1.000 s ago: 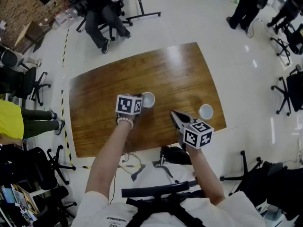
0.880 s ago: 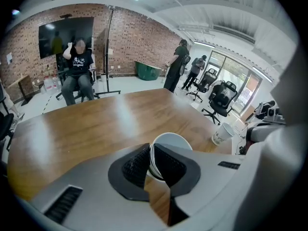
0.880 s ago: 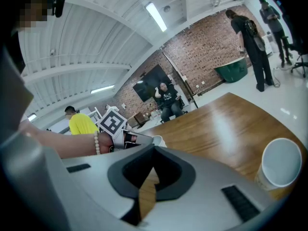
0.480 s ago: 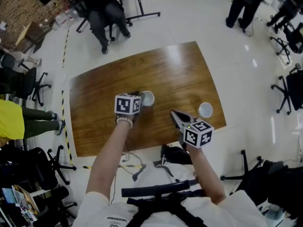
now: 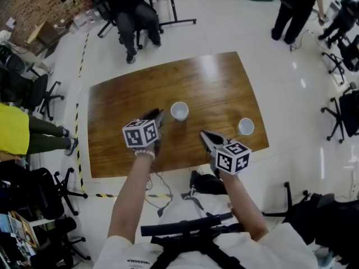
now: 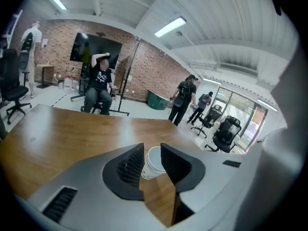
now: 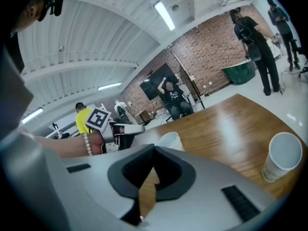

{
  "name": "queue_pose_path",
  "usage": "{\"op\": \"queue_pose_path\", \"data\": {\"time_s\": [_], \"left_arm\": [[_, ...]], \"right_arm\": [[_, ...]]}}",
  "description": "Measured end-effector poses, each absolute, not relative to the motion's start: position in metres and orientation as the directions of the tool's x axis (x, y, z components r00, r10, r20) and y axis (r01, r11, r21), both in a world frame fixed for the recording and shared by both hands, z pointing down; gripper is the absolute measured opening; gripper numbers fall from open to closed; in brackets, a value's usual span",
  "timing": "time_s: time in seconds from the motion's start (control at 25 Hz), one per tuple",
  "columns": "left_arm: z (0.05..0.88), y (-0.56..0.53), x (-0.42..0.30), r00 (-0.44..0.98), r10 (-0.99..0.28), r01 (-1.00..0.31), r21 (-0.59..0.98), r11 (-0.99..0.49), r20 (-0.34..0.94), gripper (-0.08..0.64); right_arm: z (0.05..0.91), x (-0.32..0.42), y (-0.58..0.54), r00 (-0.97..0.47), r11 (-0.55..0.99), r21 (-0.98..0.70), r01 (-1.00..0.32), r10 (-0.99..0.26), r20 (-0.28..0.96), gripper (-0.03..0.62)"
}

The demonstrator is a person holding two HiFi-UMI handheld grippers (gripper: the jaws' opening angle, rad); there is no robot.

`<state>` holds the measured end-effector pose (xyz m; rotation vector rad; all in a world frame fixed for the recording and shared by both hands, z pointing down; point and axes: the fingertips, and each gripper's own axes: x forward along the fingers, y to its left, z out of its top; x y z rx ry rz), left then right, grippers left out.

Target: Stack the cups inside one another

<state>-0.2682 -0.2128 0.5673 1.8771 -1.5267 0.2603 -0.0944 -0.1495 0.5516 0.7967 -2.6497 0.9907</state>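
**Inspector:** Left gripper [image 5: 159, 116]?

**Assistant:** Jaws released, gripping nothing. The nested cups [image 6: 154, 161], which show a double rim, stand upright on the table [image 5: 213, 83]. They are just beyond the jaw tips, in line with the gap and clear of both pads.

**Inspector:** Right gripper [image 7: 154, 149]?

**Assistant:** Jaws clenched tip to tip, with nothing between them. The single cup [image 7: 283, 156] stands upright, well off to the right of these jaws. The nested cups stand just past the tips.
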Motion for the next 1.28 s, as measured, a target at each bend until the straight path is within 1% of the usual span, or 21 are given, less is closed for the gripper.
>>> {"op": "queue_pose_path", "data": {"time_s": [0.2, 0.32, 0.52, 0.64, 0.76, 1.04, 1.28], "left_arm": [[0.548, -0.154, -0.28, 0.259, -0.851, -0.887, 0.46, -0.023, 0.456, 0.11], [0.544, -0.115, -0.278, 0.244, -0.869, -0.881, 0.473, -0.013, 0.431, 0.11], [0.542, -0.049, -0.269, 0.219, -0.872, -0.89, 0.456, 0.006, 0.438, 0.11], [0.543, -0.007, -0.263, 0.2, -0.867, -0.903, 0.43, 0.019, 0.457, 0.11], [0.545, 0.032, -0.249, 0.212, -0.857, -0.905, 0.425, 0.009, 0.47, 0.112], [0.555, 0.076, -0.203, 0.269, -0.826, -0.907, 0.418, -0.044, 0.495, 0.112], [0.553, 0.052, -0.14, 0.348, -0.783, -0.909, 0.391, -0.147, 0.515, 0.11]], "right_arm": [[0.544, -0.111, -0.114, -0.854, 0.669, -0.531, -0.519, -0.379, 0.357, 0.003], [0.541, -0.119, -0.088, -0.868, 0.695, -0.523, -0.493, -0.349, 0.355, 0.003], [0.535, -0.132, -0.036, -0.887, 0.74, -0.503, -0.447, -0.295, 0.354, 0.003], [0.532, -0.133, 0.0, -0.891, 0.756, -0.491, -0.433, -0.277, 0.359, 0.003], [0.534, -0.125, 0.036, -0.888, 0.759, -0.485, -0.435, -0.271, 0.373, 0.003], [0.539, -0.072, 0.084, -0.845, 0.723, -0.459, -0.516, -0.341, 0.412, 0.003], [0.532, -0.015, 0.071, -0.807, 0.667, -0.458, -0.587, -0.44, 0.394, 0.003]]}}
